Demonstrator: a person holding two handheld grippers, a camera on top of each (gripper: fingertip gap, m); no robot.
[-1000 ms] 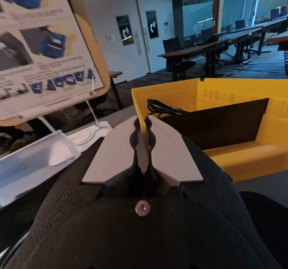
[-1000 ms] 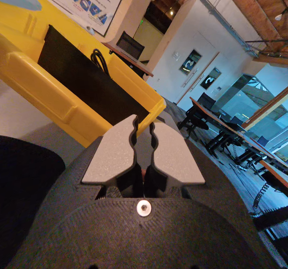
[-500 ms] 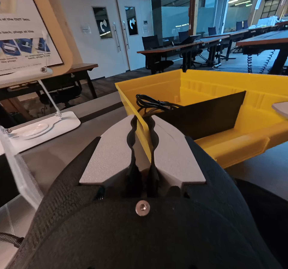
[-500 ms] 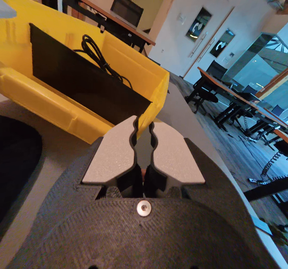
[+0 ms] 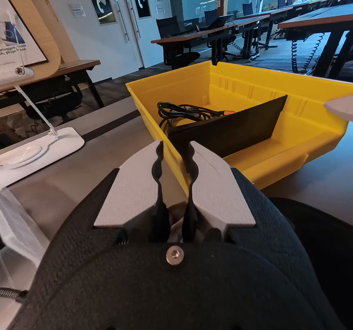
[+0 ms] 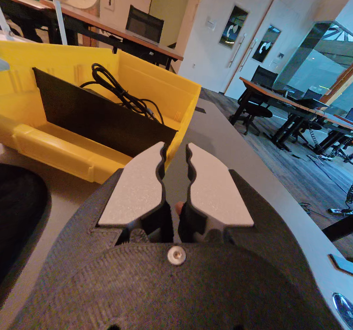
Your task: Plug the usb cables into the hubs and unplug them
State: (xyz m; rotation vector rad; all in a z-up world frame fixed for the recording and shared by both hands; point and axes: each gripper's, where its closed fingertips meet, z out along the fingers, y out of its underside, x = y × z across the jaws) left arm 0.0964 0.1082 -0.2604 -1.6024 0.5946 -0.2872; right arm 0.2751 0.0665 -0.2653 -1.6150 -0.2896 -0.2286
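Note:
A yellow bin (image 5: 181, 87) stands on the grey table, split by a black divider (image 5: 238, 126). Coiled black USB cables (image 5: 183, 111) lie behind the divider, one with an orange plug (image 5: 228, 112). My left gripper (image 5: 175, 145) is over the bin's near left corner, empty, jaws a little apart. My right gripper (image 6: 175, 146) is at the bin's (image 6: 57, 149) right front corner, empty, with a narrow gap between its jaws. The cables (image 6: 118, 91) and the divider (image 6: 95, 114) also show there. One right finger (image 5: 340, 106) shows at the left view's right edge. No hub is in view.
A white stand base (image 5: 38, 149) with a thin arm holds a printed board (image 5: 11, 40) left of the bin. Clear plastic (image 5: 11, 225) lies at the near left. The table's right edge (image 6: 248, 168) drops to the floor; office desks and chairs stand beyond.
Both views have swung and risen, so more of the bin's inside and the cables shows. The board has slid out to the left. My left jaws stand wider apart than before.

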